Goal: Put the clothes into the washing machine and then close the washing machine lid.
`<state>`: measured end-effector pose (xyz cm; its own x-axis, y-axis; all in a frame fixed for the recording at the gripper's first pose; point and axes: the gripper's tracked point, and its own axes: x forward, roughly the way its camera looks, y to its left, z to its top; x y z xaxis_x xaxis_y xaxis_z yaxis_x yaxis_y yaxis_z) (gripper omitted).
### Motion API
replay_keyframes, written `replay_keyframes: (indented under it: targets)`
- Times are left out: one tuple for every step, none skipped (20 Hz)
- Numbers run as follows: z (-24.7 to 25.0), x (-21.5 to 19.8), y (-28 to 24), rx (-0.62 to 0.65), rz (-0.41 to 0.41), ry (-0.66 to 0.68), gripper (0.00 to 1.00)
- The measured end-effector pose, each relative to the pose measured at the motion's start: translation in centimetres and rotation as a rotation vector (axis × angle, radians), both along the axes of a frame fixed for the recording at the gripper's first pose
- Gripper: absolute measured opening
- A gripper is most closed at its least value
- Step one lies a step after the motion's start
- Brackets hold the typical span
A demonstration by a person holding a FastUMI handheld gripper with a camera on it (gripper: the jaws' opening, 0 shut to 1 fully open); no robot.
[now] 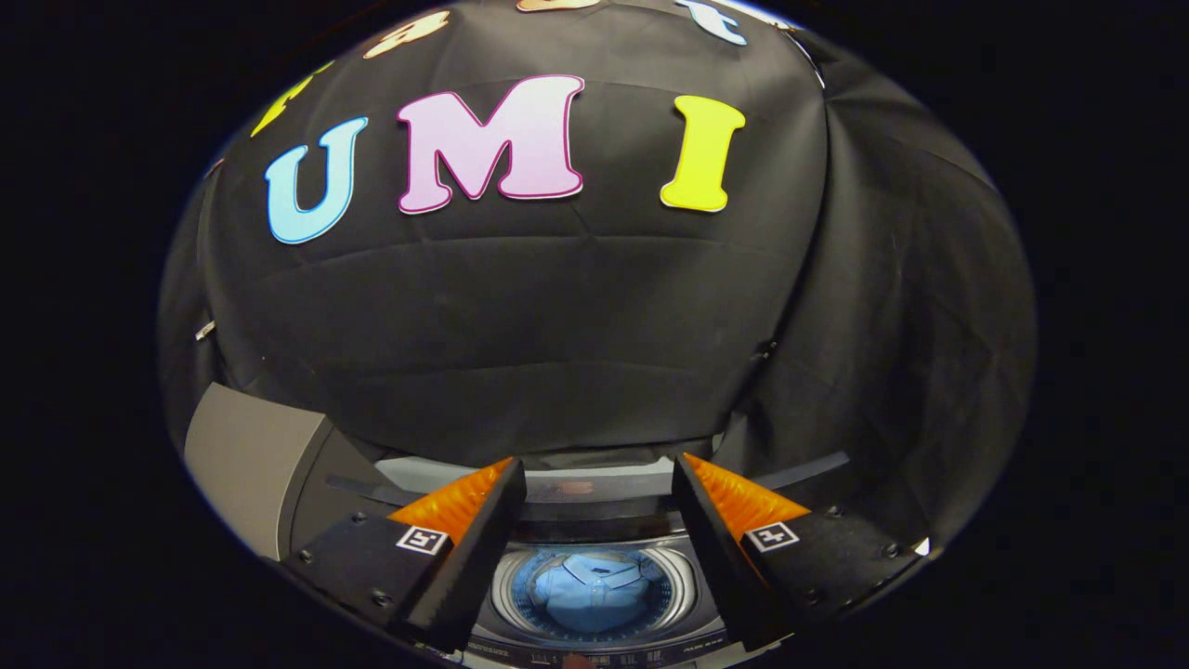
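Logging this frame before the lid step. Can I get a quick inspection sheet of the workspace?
Surface: top deck of the grey top-loading washing machine, seen from above past the fingers.
Job's things: light blue collared shirt lies folded inside the round metal drum; drum mouth uncovered, lid not yet closed. The reflective panel behind the opening may be the raised lid, cannot tell.
Clutter: nothing seen.
Grippers: handheld two-finger gripper open, fingers spread either side of the drum opening, holding nothing, apart from the shirt.
Cables: nothing seen.
Surroundings: black cloth booth wall behind the machine; a grey flat panel beside the machine's left.
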<state>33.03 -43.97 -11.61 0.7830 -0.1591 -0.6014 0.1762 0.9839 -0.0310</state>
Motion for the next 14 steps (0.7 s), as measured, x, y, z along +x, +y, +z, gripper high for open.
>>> replay_keyframes:
  targets:
    - [-0.01, 0.0, 0.01, 0.002, 0.002, -0.001, 1.0]
    - [-0.01, -0.01, -0.02, 0.003, 0.002, -0.002, 1.0]
    - [-0.02, 0.03, -0.01, 0.006, -0.001, -0.001, 1.0]
    - [0.0, -0.06, -0.01, 0.005, -0.001, -0.001, 1.0]
    - [-0.05, -0.06, -0.07, 0.002, -0.001, -0.002, 1.0]
    - [0.04, 0.01, -0.06, 0.003, -0.001, -0.004, 1.0]
    - [0.04, 0.08, -0.01, 0.003, 0.006, -0.009, 1.0]
    - [0.02, 0.2, -0.01, 0.01, 0.007, -0.016, 0.99]
    - [0.13, 0.46, 0.08, 0.017, 0.006, -0.025, 0.99]
    - [-0.09, 0.44, 0.03, 0.016, 0.007, -0.027, 0.99]
    - [-0.23, 0.49, 0.05, 0.013, 0.009, -0.025, 0.99]
    - [-0.29, 0.28, 0.0, 0.014, 0.007, -0.019, 0.99]
    - [-0.41, 0.1, 0.03, 0.015, 0.007, -0.005, 0.99]
    - [-0.47, -0.08, -0.01, 0.015, 0.009, 0.008, 0.99]
